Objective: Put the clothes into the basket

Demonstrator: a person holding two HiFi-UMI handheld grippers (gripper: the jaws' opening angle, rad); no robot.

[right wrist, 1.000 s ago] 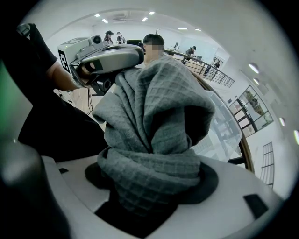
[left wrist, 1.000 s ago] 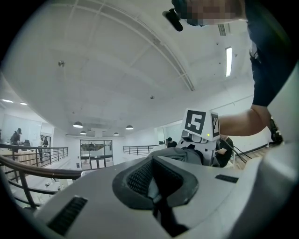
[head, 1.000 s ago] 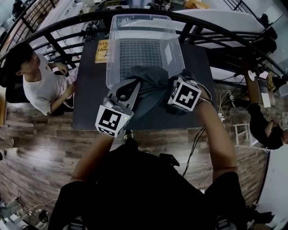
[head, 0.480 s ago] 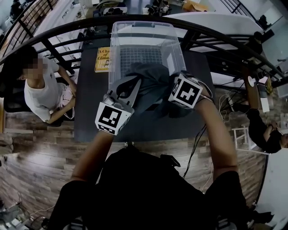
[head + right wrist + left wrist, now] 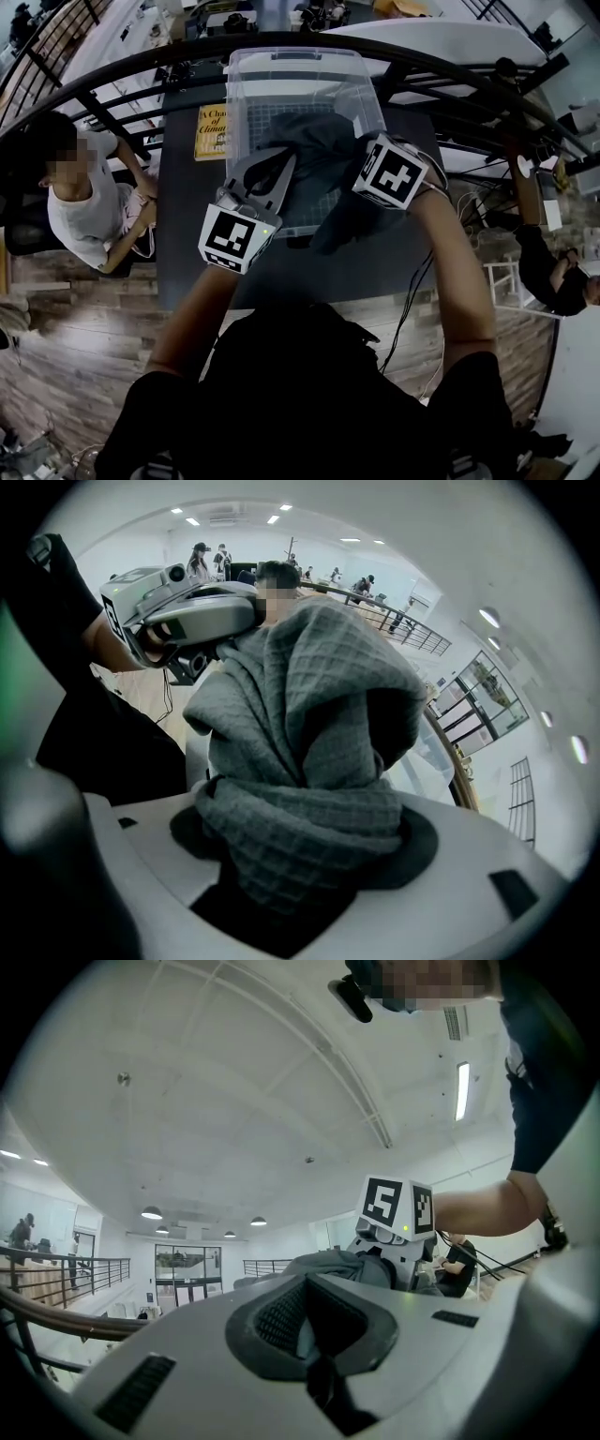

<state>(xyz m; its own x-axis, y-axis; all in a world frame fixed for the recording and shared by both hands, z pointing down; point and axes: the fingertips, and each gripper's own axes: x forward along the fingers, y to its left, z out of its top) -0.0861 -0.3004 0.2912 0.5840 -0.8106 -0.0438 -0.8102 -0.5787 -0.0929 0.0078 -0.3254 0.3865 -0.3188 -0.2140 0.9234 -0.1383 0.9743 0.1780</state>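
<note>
A dark grey waffle-knit garment [image 5: 319,150] hangs between my two grippers over the clear plastic basket [image 5: 239,103] on the dark table [image 5: 187,244]. Part of it is over the basket's inside, and a tail drapes outside the near wall. My left gripper [image 5: 279,169] is shut on the garment's left edge. Little of the cloth [image 5: 330,1265] shows past its jaws in the left gripper view. The right gripper [image 5: 364,161] points steeply down and is shut on a thick bunch of cloth [image 5: 309,724]. The rest of the basket looks empty.
A yellow book [image 5: 211,131] lies on the table left of the basket. A person [image 5: 84,197] sits at the table's left side. A black railing [image 5: 122,70] curves behind the table. Another person sits at the far right [image 5: 548,267].
Both grippers have carried the garment away from me, from the table's near part to above the basket. More of the cloth now lies over the basket's opening.
</note>
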